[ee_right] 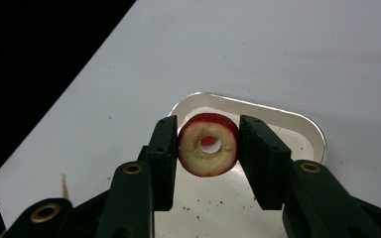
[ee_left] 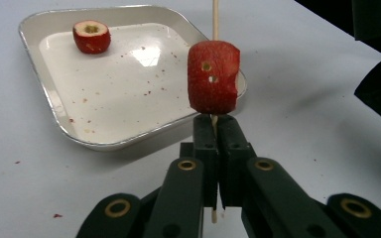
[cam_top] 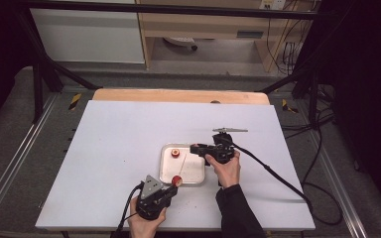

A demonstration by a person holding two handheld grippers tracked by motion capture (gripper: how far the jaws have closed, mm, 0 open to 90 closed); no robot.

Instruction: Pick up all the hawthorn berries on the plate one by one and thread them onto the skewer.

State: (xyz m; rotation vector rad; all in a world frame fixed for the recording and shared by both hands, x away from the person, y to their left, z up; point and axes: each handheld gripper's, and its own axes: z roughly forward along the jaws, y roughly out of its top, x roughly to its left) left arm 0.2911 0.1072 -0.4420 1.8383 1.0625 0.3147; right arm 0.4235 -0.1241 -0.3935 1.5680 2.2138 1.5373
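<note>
A person's left hand holds my left gripper (cam_top: pixel 171 188) (ee_left: pixel 217 124) near the table's front edge, shut on a thin wooden skewer (ee_left: pixel 215 20). A red fruit piece (ee_left: pixel 213 79) (cam_top: pixel 177 181) is threaded on the skewer just above the jaws. The skewer leans over a small metal tray (cam_top: pixel 164 171) (ee_left: pixel 119 94). Another cored red fruit piece (cam_top: pixel 175 152) (ee_left: pixel 92 36) lies in the tray's far corner. My right gripper (cam_top: pixel 194 148) (ee_right: pixel 207 136) hovers over the tray's right side, shut on a cored fruit ring (ee_right: pixel 206 163) whose hole faces the camera.
The white table (cam_top: pixel 119 139) has a wooden strip (cam_top: pixel 178 95) along its far edge. Cables (cam_top: pixel 278 176) trail off to the right from the right gripper. Red crumbs speckle the tray floor (ee_right: pixel 213 208) and the table beside it.
</note>
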